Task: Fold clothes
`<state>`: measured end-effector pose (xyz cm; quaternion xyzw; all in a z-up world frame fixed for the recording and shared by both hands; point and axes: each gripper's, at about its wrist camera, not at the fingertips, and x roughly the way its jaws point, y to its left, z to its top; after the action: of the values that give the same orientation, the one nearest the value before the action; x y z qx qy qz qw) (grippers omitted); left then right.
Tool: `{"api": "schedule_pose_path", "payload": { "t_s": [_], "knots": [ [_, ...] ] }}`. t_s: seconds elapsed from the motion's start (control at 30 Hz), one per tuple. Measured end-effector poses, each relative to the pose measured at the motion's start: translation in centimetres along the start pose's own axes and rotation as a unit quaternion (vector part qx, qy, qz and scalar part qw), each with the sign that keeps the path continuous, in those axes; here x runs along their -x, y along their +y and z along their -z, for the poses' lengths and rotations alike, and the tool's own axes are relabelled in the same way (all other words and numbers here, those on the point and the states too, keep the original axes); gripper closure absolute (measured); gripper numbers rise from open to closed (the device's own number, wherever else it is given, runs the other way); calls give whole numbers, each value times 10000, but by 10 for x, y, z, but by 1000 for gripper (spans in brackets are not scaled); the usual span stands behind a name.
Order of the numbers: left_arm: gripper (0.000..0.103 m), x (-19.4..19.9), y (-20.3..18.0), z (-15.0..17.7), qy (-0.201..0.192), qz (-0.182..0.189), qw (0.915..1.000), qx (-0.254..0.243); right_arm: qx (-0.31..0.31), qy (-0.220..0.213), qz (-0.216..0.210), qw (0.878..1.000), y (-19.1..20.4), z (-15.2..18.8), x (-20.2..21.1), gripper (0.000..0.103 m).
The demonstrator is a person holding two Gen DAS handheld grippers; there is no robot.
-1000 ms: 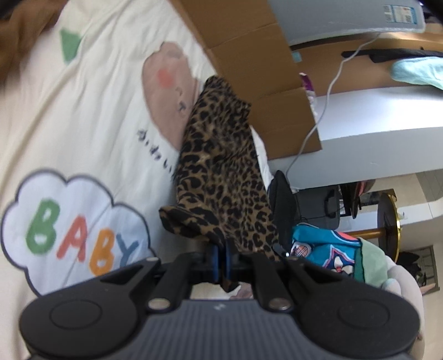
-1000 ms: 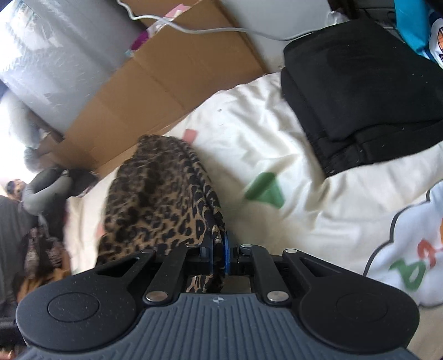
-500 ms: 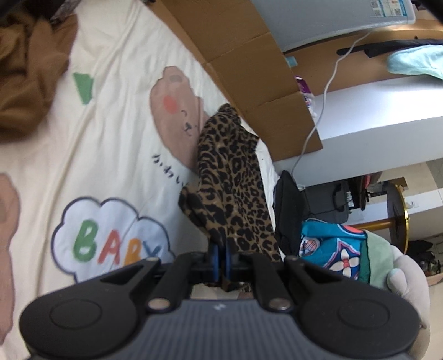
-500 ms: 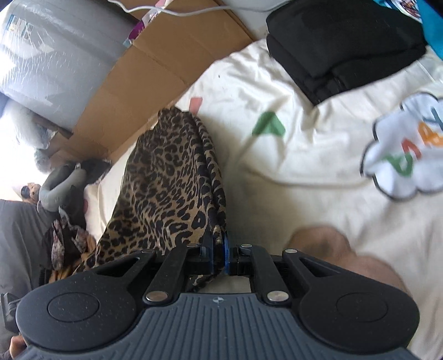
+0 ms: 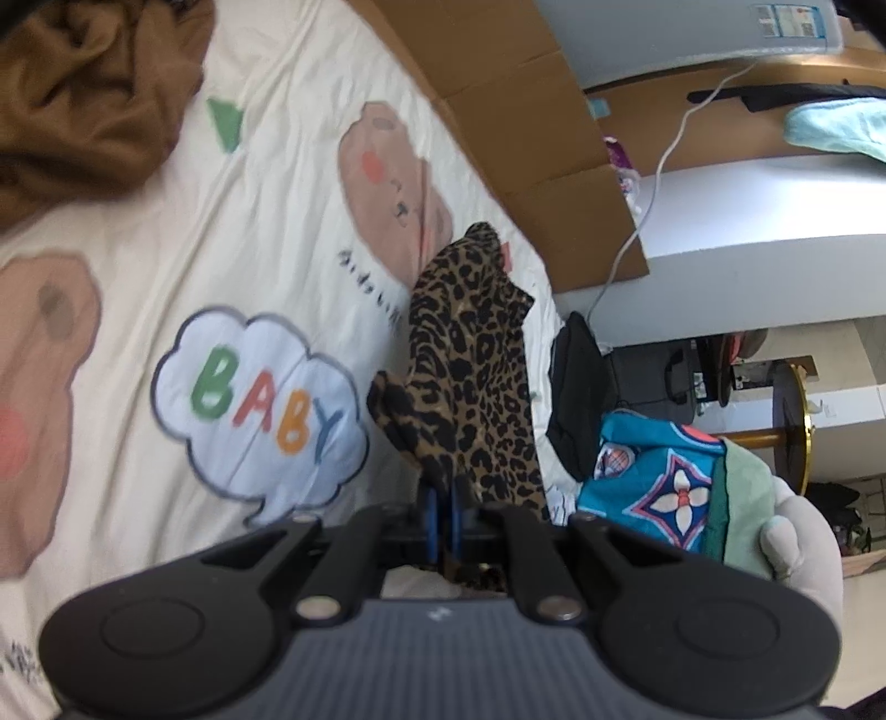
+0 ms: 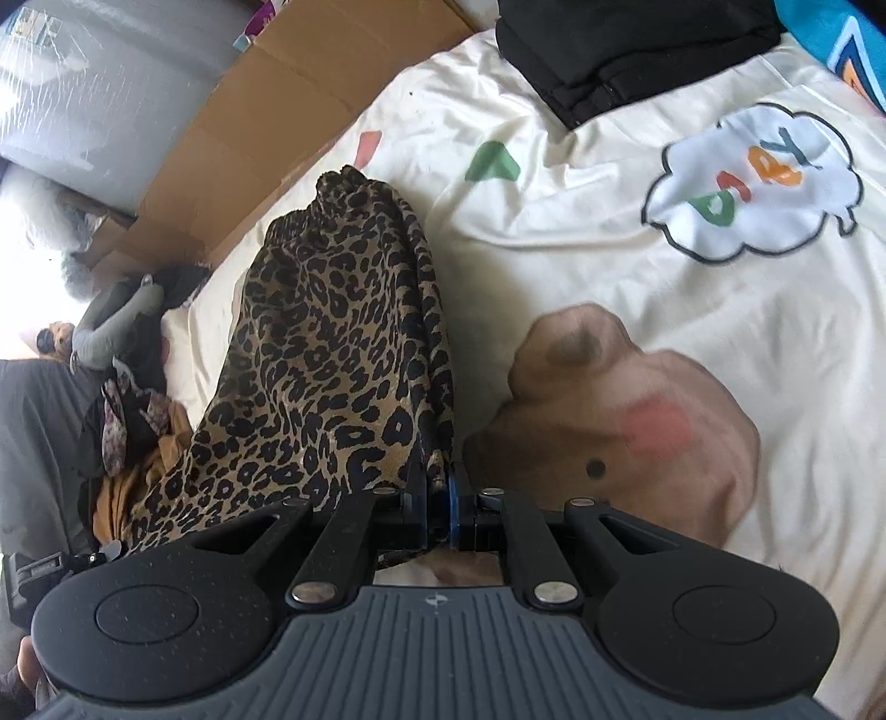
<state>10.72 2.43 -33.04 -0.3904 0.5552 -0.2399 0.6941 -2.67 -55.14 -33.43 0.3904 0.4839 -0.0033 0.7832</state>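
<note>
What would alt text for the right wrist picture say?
A black gripper, shut on a leopard-print garment, lifts it over a cream bedsheet printed with a bear and a cloud. Folded black clothes lie at the top, cardboard behind.

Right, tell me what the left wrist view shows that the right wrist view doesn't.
Only the left wrist view shows the brown garment, the white cable and the gold-edged round table. Only the right wrist view shows the grey stuffed toy beside the bed. Both show the leopard-print garment pinched in a gripper, the BABY cloud print, the cardboard and the black folded clothes.
</note>
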Motion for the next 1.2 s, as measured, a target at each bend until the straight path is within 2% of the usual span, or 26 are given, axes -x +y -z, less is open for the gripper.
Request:
{"api": "schedule_pose_path", "payload": {
  "t_s": [0.17, 0.23, 0.43, 0.57, 0.7, 0.83, 1.03, 1.2],
  "knots": [
    [98, -12, 28, 14, 45, -196, 9997, 132, -93, 173, 120, 9997, -13, 12, -9, 98],
    [98, -20, 41, 19, 52, -287, 9994, 178, 137, 205, 333, 9991, -17, 15, -20, 98],
    [98, -53, 83, 27, 140, -742, 9966, 317, 157, 397, 684, 9967, -30, 17, -52, 96],
    [93, -51, 77, 20, 190, -1036, 9944, 114, 143, 423, 749, 9962, -33, 18, -55, 92],
    [83, -49, 71, 13, 240, -1328, 9908, -90, 419, 366, 937, 9940, -26, 15, -41, 72],
    [73, -46, 64, 5, 280, -1608, 9861, -295, 589, 128, 881, 9943, -18, 10, -28, 71],
    [72, -40, 24, -37, -31, -1579, 9839, -837, 877, -265, 582, 9941, 1, -7, -26, 71],
    [72, -66, -16, -69, -88, -1420, 9815, -1284, 1187, -489, 515, 9904, 19, -24, -37, 71]
  ]
}}
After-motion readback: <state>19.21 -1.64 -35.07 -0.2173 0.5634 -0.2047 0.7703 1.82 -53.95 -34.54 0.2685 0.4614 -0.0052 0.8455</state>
